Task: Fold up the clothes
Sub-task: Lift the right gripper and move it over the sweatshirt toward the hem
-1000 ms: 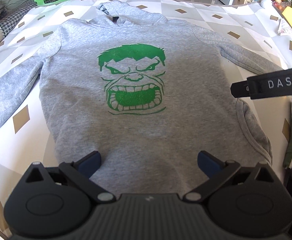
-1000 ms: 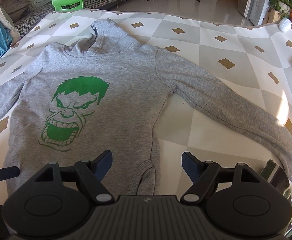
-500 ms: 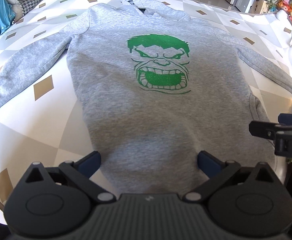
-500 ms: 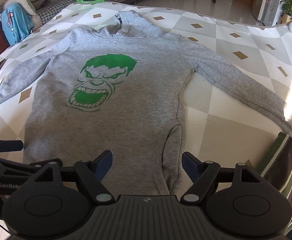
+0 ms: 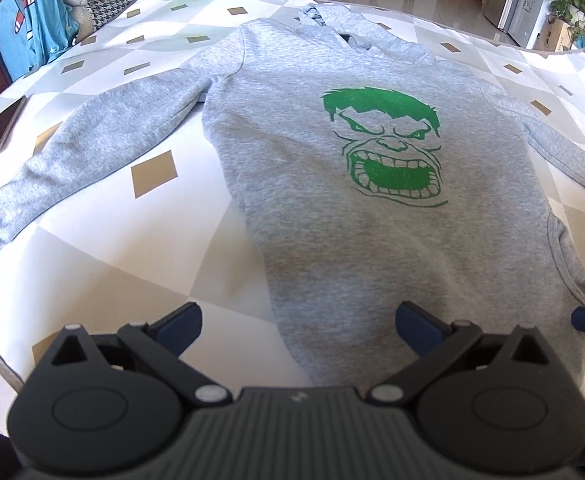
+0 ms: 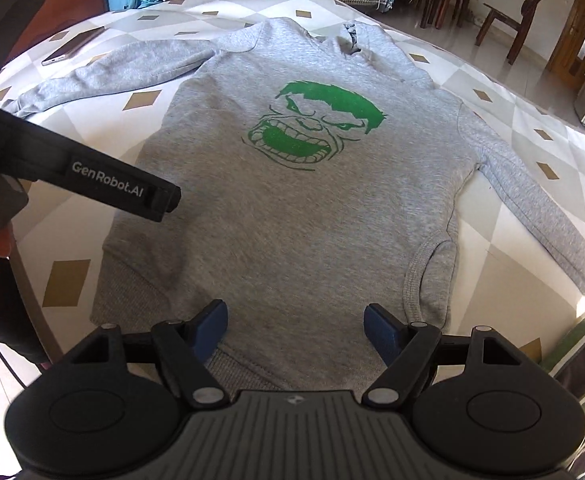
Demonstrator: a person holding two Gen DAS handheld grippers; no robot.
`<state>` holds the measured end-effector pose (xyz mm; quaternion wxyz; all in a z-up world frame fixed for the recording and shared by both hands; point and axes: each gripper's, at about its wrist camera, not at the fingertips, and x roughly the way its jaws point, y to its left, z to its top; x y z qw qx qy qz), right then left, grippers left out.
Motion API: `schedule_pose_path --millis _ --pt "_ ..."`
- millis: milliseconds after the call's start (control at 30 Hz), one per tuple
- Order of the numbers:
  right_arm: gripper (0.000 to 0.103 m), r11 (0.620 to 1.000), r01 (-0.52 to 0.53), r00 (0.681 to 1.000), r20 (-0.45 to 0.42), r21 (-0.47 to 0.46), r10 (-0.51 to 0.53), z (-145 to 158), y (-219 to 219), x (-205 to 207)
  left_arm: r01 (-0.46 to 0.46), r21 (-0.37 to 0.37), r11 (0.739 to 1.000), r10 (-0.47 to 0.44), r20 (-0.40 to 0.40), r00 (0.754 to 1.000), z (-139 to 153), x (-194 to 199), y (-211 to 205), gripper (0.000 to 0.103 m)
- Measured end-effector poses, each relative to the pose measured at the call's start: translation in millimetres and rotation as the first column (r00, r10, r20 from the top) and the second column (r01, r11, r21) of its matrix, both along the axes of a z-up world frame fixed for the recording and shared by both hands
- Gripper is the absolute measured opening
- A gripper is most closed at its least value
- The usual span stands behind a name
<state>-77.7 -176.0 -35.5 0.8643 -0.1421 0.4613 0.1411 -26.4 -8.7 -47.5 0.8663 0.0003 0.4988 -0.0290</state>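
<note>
Right wrist view is showing the grey hoodie (image 6: 304,216) lying flat, print up, on the bed (image 6: 488,280). Both the right gripper (image 6: 295,330) and left gripper (image 5: 298,326) are hovering spread and empty above the hem; I'd pinch both corners evenly.

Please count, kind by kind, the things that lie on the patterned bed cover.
Grey hoodie: 1
Phone: 1
Total on the bed cover: 2
</note>
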Motion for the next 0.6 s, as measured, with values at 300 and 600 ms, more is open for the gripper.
schedule_pose_path --millis 300,600 --pt "0.075 0.99 -0.137 0.99 0.04 0.016 0.137 1 20 -14 -0.059 -0.02 0.998 0.059 -0.021 0.998 -2 5 15 0.103" --pt "0.076 0.961 -0.263 0.964 0.013 -0.08 0.265 -28 49 -25 -0.068 -0.038 0.997 0.067 -0.028 0.997 -2 6 16 0.103"
